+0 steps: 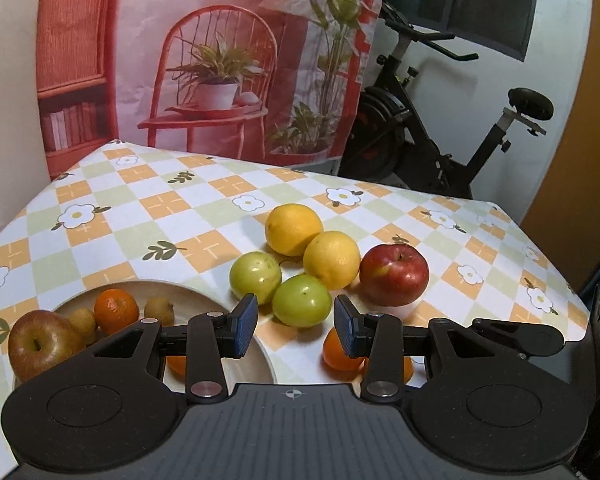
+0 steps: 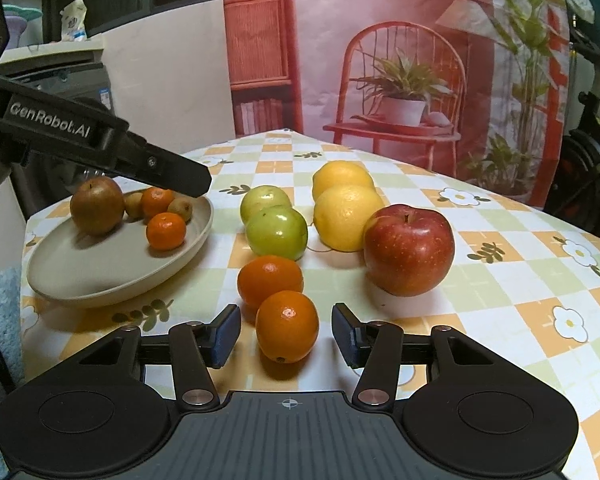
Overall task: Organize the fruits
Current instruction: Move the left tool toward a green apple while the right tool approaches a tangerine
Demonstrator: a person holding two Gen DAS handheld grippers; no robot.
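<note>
A beige plate (image 2: pixel 80 276) at the left holds a brownish apple (image 2: pixel 97 205), two small oranges (image 2: pixel 166 231) and small brown fruits (image 2: pixel 134 205). On the cloth lie two green fruits (image 2: pixel 277 232), two yellow citrus (image 2: pixel 347 216), a red apple (image 2: pixel 409 249) and two oranges (image 2: pixel 287 325). My right gripper (image 2: pixel 286 334) is open with the near orange between its fingers, not touching. My left gripper (image 1: pixel 296 322) is open above the cloth, just before the near green fruit (image 1: pixel 301 306); its body (image 2: pixel 100 140) hovers over the plate (image 1: pixel 260 364) in the right wrist view.
The table has a checkered flower tablecloth (image 2: pixel 500 280); its right edge drops off near an exercise bike (image 1: pixel 440 136). A printed backdrop (image 1: pixel 220 60) hangs behind the table. A cabinet with clutter (image 2: pixel 52 52) stands at the left.
</note>
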